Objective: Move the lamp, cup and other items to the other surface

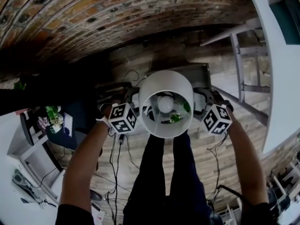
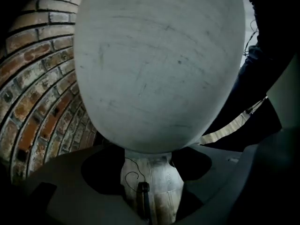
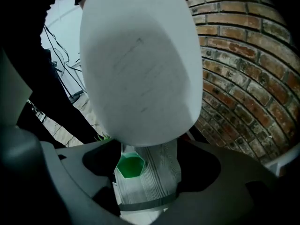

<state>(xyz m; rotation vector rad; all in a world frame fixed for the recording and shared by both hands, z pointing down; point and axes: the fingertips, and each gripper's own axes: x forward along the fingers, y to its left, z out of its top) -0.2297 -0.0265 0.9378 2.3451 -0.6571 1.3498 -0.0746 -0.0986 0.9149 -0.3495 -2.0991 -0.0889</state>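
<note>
A lamp with a white drum shade stands upright between my two grippers, its bulb visible from above. My left gripper is close against the shade's left side and my right gripper against its right side. In the left gripper view the shade fills the picture ahead of the left gripper, whose jaws stand wide apart. The right gripper is just as wide, with the shade ahead of it. A green cup sits below on a pale striped surface. Neither gripper has anything pinched between its pads.
A curved brick wall stands behind the lamp. There is a white table at the right and a low white shelf with a plant at the left. Cables trail over the wooden floor beside the person's legs. A dark cable lies under the left gripper.
</note>
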